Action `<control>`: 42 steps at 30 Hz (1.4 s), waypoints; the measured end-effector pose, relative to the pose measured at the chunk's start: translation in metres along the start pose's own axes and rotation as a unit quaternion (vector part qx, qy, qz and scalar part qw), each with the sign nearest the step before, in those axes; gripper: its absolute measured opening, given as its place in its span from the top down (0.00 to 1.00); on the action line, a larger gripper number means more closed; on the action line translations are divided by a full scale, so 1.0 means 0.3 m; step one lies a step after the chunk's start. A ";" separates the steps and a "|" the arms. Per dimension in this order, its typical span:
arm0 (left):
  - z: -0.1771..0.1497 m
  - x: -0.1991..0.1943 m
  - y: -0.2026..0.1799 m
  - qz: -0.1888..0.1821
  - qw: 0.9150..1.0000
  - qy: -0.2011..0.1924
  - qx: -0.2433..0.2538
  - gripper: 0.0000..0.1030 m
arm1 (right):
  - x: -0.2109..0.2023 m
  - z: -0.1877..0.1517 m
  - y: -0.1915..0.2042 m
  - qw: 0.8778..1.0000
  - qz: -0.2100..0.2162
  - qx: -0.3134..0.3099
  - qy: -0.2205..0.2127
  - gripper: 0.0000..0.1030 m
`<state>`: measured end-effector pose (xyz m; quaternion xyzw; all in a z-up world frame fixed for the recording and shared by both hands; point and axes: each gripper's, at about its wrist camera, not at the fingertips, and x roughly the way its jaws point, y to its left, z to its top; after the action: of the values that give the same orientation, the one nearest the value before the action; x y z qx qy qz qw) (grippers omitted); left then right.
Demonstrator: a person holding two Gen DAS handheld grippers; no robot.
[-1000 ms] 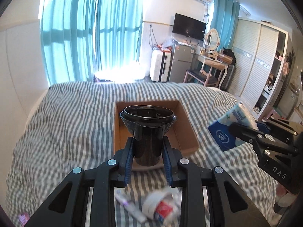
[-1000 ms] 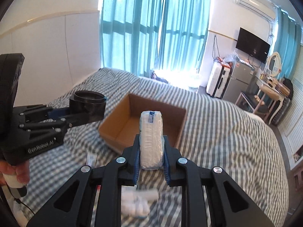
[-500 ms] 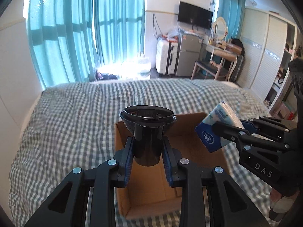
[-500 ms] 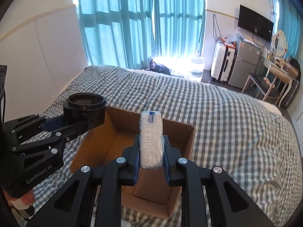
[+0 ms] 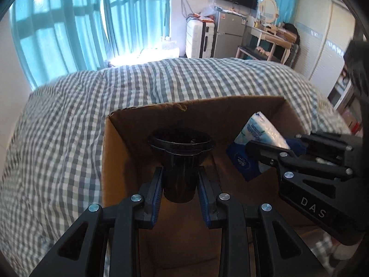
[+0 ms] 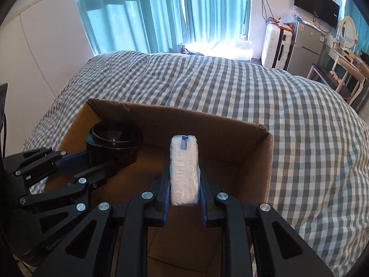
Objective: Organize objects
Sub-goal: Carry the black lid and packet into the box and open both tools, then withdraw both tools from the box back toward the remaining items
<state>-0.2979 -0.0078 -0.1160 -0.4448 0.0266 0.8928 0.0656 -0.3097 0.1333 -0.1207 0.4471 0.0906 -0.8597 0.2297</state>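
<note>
Left tool point(image 5: 180, 184) clamped on a black cup point(image 5: 181, 161), right tool point(image 6: 184, 191) clamped on a tissue pack point(image 6: 184, 170), both held side by side, apart, inside the walls of an open cardboard box point(image 6: 207, 133) on the checked bed point(image 6: 299, 115).

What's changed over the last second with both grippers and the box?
Both grippers moved forward and down: the left gripper with the black cup and the right gripper with the tissue pack now sit inside the cardboard box, not short of it. Both grips stayed shut; nothing released.
</note>
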 end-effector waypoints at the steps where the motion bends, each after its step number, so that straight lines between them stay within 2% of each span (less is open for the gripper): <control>1: 0.000 0.001 -0.013 0.005 1.000 -0.001 0.007 0.73 | -0.001 -0.001 0.005 1.000 -0.002 -0.003 -0.001 0.82; 6: -0.004 -0.003 -0.026 -0.001 1.000 -0.007 0.009 0.72 | -0.019 -0.010 0.013 1.000 0.005 0.002 -0.004 0.81; 8: -0.003 -0.014 -0.035 -0.002 1.000 -0.006 0.011 0.70 | -0.038 -0.006 0.013 1.000 0.010 0.006 -0.008 0.77; 10: 0.000 -0.038 -0.041 -0.020 1.000 -0.001 0.008 0.67 | -0.076 0.005 0.012 1.000 0.012 0.013 -0.019 0.54; 11: 0.001 -0.048 -0.041 -0.022 1.000 0.000 0.007 0.62 | -0.092 0.009 0.009 1.000 0.012 0.018 -0.023 0.49; 12: 0.003 -0.064 -0.047 -0.019 1.000 0.000 0.007 0.52 | -0.118 0.017 0.006 0.999 0.011 0.026 -0.030 0.46; 15: 0.011 -0.137 -0.056 -0.004 1.000 -0.010 0.010 0.38 | -0.188 0.037 0.004 0.998 0.016 0.037 -0.040 0.44; 16: 0.014 -0.172 -0.056 0.000 1.000 -0.017 0.010 0.36 | -0.216 0.044 0.004 0.998 0.015 0.038 -0.044 0.38; 18: 0.021 -0.236 -0.050 0.009 0.999 -0.034 0.006 0.21 | -0.298 0.056 0.010 0.997 0.010 0.037 -0.065 0.30; 21: 0.031 -0.361 -0.034 0.034 0.997 -0.073 -0.008 0.08 | -0.424 0.075 0.029 0.995 0.003 0.030 -0.091 0.21; 23: 0.036 -0.440 -0.024 0.043 0.995 -0.092 -0.017 0.05 | -0.500 0.076 0.036 0.994 -0.006 0.026 -0.107 0.16; 27: 0.036 -0.592 -0.011 0.061 0.990 -0.122 -0.030 0.02 | -0.689 0.071 0.056 0.989 -0.028 0.019 -0.147 0.07; 33: -0.012 -0.782 -0.008 0.088 0.983 -0.154 -0.036 0.01 | -0.917 0.009 0.101 0.981 -0.055 -0.004 -0.187 0.05; 37: -0.055 -0.871 -0.007 0.104 0.979 -0.167 -0.043 0.00 | -1.030 -0.042 0.121 0.976 -0.062 -0.016 -0.207 0.04; 42: -0.120 -0.940 -0.008 0.114 0.976 -0.176 -0.051 0.00 | -1.108 -0.123 0.147 0.976 -0.052 -0.028 -0.209 0.04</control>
<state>-0.1011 -0.0354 0.0872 -0.2775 0.0192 0.9589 -0.0556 -0.0973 0.2123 0.1294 0.2459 0.0878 -0.9419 0.2112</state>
